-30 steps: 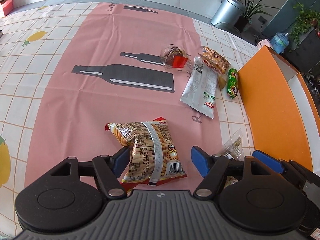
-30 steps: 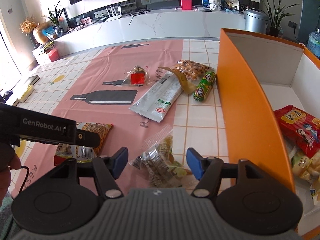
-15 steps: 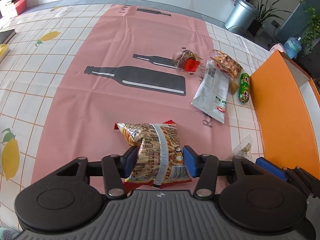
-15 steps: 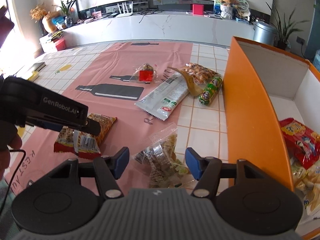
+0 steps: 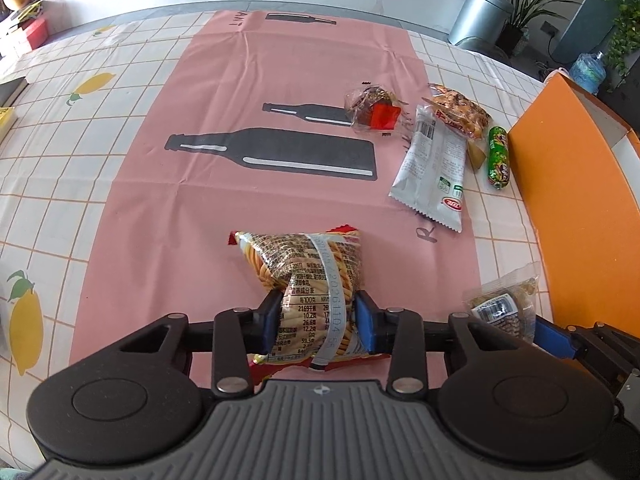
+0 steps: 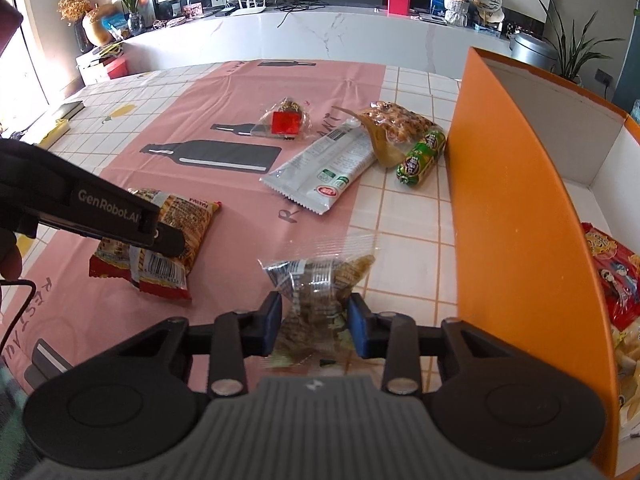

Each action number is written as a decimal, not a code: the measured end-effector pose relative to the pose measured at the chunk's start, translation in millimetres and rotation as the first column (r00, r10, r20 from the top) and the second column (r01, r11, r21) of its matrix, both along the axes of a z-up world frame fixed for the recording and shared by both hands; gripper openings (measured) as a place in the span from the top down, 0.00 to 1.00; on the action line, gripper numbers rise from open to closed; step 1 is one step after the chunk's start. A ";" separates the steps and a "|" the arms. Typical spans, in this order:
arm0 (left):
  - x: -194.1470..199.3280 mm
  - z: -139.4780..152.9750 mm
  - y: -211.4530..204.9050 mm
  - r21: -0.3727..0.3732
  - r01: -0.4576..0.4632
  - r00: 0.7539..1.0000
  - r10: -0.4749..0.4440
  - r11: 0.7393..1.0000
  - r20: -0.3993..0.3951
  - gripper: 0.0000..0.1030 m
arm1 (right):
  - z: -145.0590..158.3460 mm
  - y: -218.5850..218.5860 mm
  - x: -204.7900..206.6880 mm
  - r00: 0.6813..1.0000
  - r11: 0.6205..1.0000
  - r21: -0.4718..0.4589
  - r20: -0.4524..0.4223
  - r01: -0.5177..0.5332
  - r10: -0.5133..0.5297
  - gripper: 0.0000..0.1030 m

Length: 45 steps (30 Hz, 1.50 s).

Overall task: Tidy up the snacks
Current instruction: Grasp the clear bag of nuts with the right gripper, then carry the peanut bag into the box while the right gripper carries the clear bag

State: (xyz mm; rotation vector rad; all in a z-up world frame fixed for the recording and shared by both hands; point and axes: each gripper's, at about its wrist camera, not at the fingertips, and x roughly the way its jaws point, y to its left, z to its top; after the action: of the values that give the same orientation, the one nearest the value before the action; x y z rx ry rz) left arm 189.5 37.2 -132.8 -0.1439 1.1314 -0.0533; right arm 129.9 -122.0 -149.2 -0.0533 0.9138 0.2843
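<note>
1. The desk [image 5: 60, 184] carries a white checked cloth with a pink bottle-print runner [image 5: 248, 208]; an orange cardboard box [image 6: 512, 216] stands at its right.
2. Left tongs [image 5: 316, 322] are closing, blue pads pressing a crinkled red-and-tan snack bag [image 5: 312, 272] on the runner.
3. Right tongs [image 6: 314, 326] are closing, pads squeezing a clear plastic snack packet [image 6: 316, 284] just beside the box.
</note>
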 end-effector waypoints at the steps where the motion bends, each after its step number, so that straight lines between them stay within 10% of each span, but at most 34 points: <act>1: 0.2 -0.9 1.6 -0.006 -0.005 1.000 0.005 1.000 0.001 0.58 | -0.1 -0.1 0.4 1.000 1.000 0.001 -0.002 0.002 -0.002 0.71; 12: -7.0 26.6 6.1 -0.076 -0.002 0.998 0.007 0.997 0.066 0.64 | 24.2 -0.7 5.8 1.000 0.998 0.056 -0.006 -0.005 0.006 0.75; 23: -8.2 108.4 -36.2 -0.150 0.126 0.968 -0.089 0.981 0.233 0.64 | 121.0 -48.3 15.1 0.995 0.993 0.120 0.100 -0.012 0.000 0.75; 31: 5.8 147.3 -113.1 -0.171 0.342 0.909 -0.280 0.924 0.309 0.64 | 154.4 -124.8 34.0 0.993 0.995 0.039 0.078 0.088 -0.091 0.75; 45: 45.5 117.0 -218.5 -0.090 0.581 0.804 -0.554 0.809 0.214 0.64 | 119.0 -212.2 61.0 0.996 0.995 -0.063 -0.042 0.078 -0.081 0.75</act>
State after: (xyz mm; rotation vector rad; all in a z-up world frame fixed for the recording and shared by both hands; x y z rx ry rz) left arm 235.0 -181.3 -15.8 0.0736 0.9557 -0.6844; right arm 190.9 -334.2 -30.2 -0.0673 0.9667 0.1839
